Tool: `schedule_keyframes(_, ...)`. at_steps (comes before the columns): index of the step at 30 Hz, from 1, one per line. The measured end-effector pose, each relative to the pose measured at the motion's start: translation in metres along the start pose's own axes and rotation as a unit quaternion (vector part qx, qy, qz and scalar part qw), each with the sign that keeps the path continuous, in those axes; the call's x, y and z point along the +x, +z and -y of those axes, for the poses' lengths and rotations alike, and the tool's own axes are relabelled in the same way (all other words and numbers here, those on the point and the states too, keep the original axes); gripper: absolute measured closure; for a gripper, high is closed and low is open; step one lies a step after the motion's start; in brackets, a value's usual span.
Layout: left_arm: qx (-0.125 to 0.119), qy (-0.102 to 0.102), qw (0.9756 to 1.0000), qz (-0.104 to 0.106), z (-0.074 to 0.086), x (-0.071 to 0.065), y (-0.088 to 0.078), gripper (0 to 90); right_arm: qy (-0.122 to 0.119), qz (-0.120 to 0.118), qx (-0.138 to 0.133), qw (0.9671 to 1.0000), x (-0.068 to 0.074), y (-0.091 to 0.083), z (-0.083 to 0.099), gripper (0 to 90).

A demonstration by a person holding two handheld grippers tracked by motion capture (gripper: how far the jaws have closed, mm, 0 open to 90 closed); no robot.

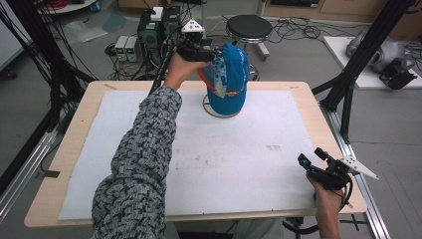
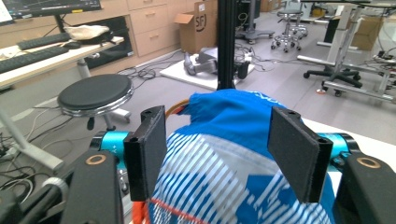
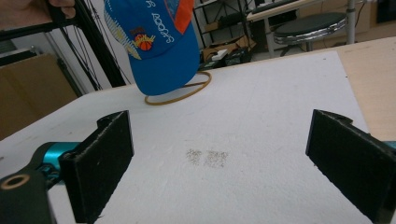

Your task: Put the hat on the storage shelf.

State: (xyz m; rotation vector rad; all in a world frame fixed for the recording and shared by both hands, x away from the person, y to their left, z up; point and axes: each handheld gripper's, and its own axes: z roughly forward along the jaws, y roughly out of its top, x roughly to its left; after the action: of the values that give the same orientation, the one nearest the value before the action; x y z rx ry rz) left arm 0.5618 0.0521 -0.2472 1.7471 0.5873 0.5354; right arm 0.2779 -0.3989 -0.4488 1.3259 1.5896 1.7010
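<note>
A blue cap (image 1: 230,84) with white stripes and an orange trim hangs on a stand with a round wooden ring base (image 1: 219,114) at the far middle of the table. My left gripper (image 1: 211,56) reaches in from the left at the cap's upper part. In the left gripper view its pads stand on either side of the cap (image 2: 224,140) without clearly pressing it, so the left gripper (image 2: 219,121) is open. My right gripper (image 1: 309,155) is held low over the table's front right, open, with nothing between the jaws. The right gripper view looks past its open gripper (image 3: 219,126) at the cap (image 3: 154,46) and the ring base (image 3: 180,95).
A white mat (image 1: 224,164) covers most of the wooden table (image 1: 82,124). A black stool (image 1: 249,27) stands on the floor behind the table, with computer boxes (image 1: 149,30) and cables to its left. A black frame post (image 1: 348,84) rises at the table's right edge.
</note>
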Motion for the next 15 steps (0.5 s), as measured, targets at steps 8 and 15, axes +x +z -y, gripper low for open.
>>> schedule_keyframes(8, 0.009, 0.005, 0.9999, -0.014, 0.004, 0.008, -0.036, 32.3, -0.004, -0.008, 0.005, 1.0000, 0.005, 0.009, -0.001, 6.7)
schedule_keyframes(15, 0.008, 0.006, 0.9994, -0.034, 0.011, 0.017, -0.073, 27.9, -0.006, -0.014, 0.004, 0.9999, 0.008, 0.018, -0.002, 6.7)
